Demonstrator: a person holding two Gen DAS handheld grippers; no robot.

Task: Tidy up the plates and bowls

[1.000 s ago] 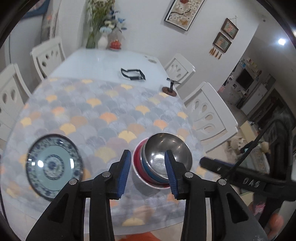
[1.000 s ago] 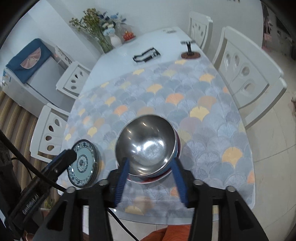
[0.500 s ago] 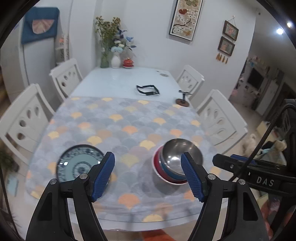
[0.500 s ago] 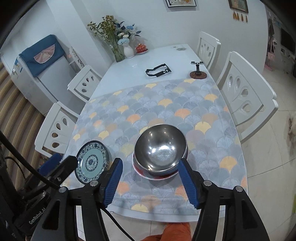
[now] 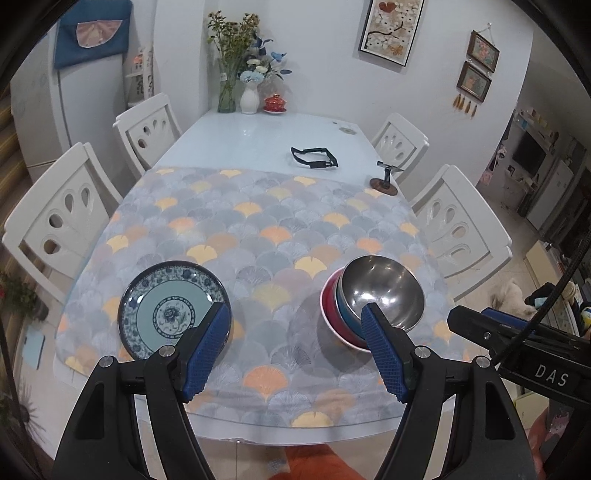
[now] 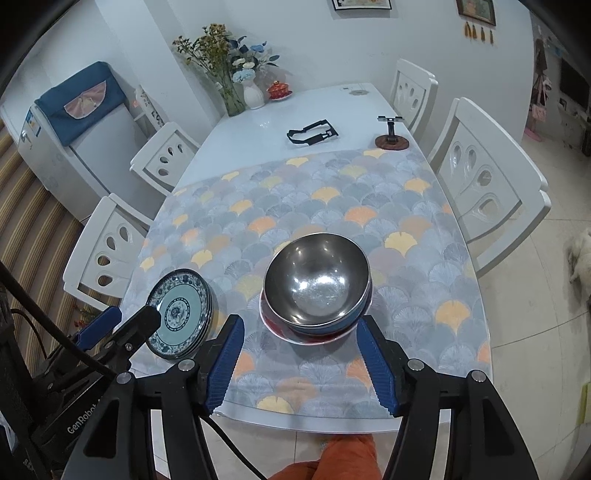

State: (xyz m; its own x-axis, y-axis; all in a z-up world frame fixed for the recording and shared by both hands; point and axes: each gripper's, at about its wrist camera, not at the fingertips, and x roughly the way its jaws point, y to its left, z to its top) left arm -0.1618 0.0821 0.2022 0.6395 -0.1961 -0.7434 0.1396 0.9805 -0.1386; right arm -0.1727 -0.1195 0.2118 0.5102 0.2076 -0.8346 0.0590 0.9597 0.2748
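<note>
Steel bowl (image 6: 317, 277) now sits nested on blue and red bowls, near edge of surface (image 5: 258, 140), plate stack (image 5: 173, 309) to its left. Both grippers, left (image 5: 295, 349) and right (image 6: 300, 363), pulled back since a second ago, jaws spread, empty; stacking looks done

Both grippers are black plastic with ribbed blue pads (image 5: 208, 339) and silver screws (image 6: 183, 365). One's stamped "DAS" (image 5: 549, 373), the other "GenRobot", with black cables trailing off.

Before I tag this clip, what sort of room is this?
Most likely a home dining room: a long white dining table ringed by white chairs, a vase of flowers at its far end, framed pictures on the wall, and a fridge in the corner.
</note>
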